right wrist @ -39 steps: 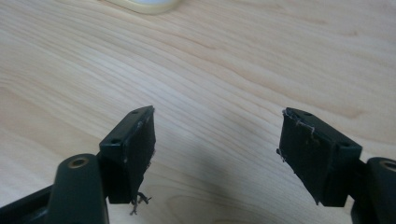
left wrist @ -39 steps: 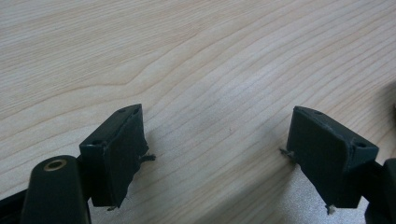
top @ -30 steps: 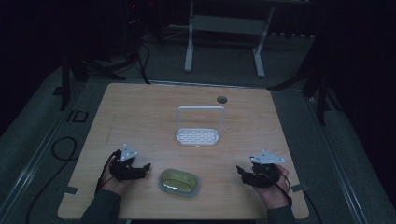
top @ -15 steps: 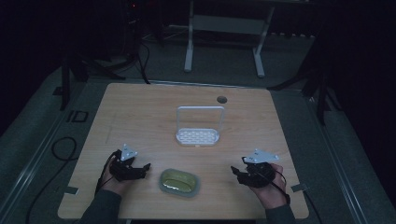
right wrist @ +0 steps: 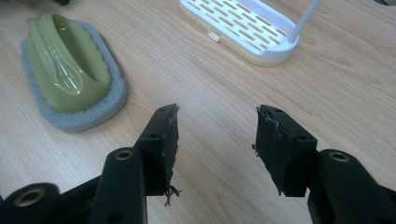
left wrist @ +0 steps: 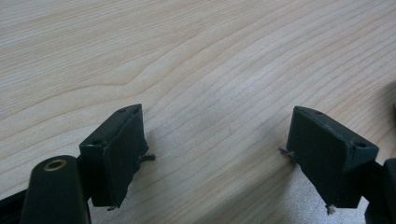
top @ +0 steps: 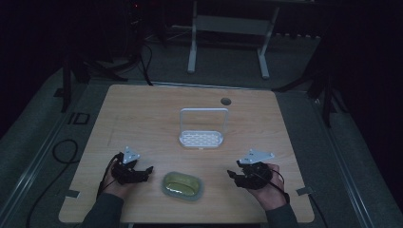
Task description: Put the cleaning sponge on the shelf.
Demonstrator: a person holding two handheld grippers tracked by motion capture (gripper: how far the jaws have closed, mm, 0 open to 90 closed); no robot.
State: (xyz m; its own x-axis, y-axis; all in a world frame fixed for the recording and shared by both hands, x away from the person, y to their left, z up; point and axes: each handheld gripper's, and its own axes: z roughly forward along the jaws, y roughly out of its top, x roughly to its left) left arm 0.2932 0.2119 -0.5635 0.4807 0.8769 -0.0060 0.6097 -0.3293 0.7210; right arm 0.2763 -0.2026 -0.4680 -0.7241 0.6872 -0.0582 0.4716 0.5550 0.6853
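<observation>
A pale wooden worktop [top: 142, 118] is sitting in a dim room, with a small round hole [top: 225, 101] showing near its far edge, right of the middle. Beyond that far edge a white metal frame [top: 228, 28] is standing on the grey floor. Around the centre of the worktop a white slotted tray [top: 201, 139] is lying flat, with a thin white hoop handle rising upright from it. Close to the near edge, about midway along it, a scrubbing sponge [right wrist: 72, 70] is resting with its green ridged plastic grip on top and its grey pad flat against the wood. The left gripper [left wrist: 217, 158] is hovering near the near-left corner, just left of the sponge and apart from it, its jaws spread wide with bare wood grain showing between them. The right gripper [right wrist: 217, 140] is sitting toward the near-right corner, well apart from the sponge, its jaws parted and holding nothing; in the right gripper view the sponge is lying ahead to the left and the tray ahead to the right. A hand [top: 271, 194] is gripping each tool, with forearms coming in over the near edge.
</observation>
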